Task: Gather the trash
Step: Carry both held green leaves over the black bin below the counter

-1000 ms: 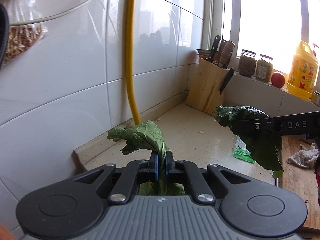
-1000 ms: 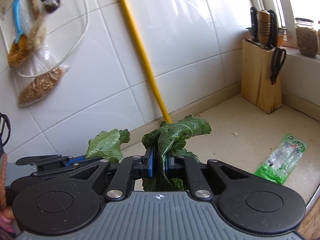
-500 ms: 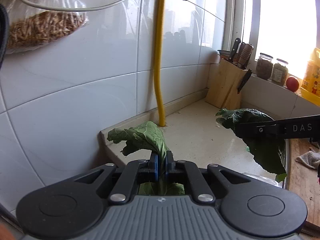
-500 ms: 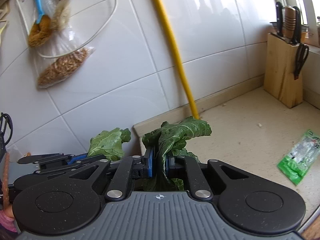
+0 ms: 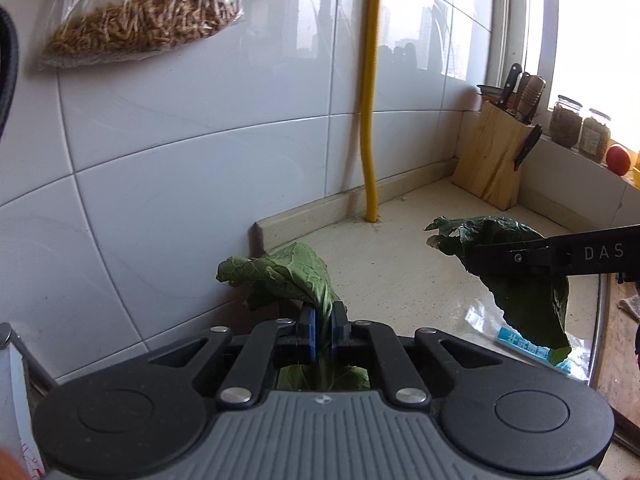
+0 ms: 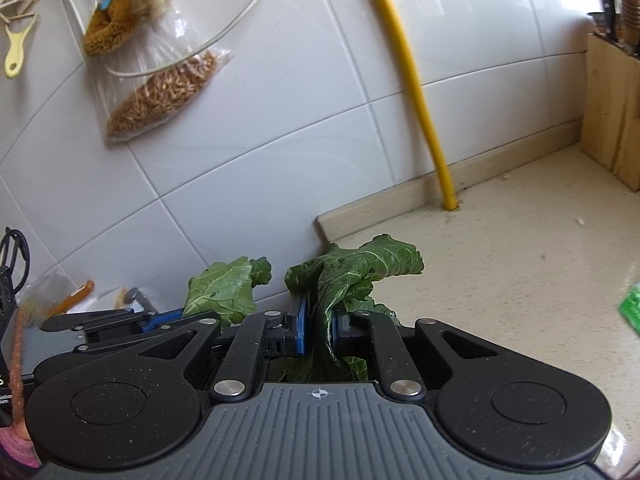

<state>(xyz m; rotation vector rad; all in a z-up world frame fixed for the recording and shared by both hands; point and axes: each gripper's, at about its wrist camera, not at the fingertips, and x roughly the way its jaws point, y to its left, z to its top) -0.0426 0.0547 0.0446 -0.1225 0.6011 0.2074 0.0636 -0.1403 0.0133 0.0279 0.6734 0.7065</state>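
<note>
My left gripper point(image 5: 323, 326) is shut on a wilted green leaf point(image 5: 284, 276) that curls up and to the left of its blue pads. In the same view the right gripper point(image 5: 476, 254) comes in from the right, holding a darker leaf point(image 5: 520, 284) above the counter. In the right wrist view my right gripper point(image 6: 320, 330) is shut on that crumpled green leaf point(image 6: 356, 270). To its left there, the left gripper point(image 6: 172, 316) shows with its leaf point(image 6: 224, 290). Both hang past the counter's left end, near the tiled wall.
The beige counter point(image 5: 400, 264) ends at a corner by the wall. A yellow pipe point(image 5: 370, 120) rises from it. A knife block point(image 5: 490, 160) stands at the back. A plastic wrapper point(image 5: 520, 342) lies on the counter. A bag of grain point(image 6: 160, 92) hangs on the tiles.
Both grippers have carried their leaves to the left, from over the counter to beyond its left end. The knife block and green wrapper have slid to the right in view.
</note>
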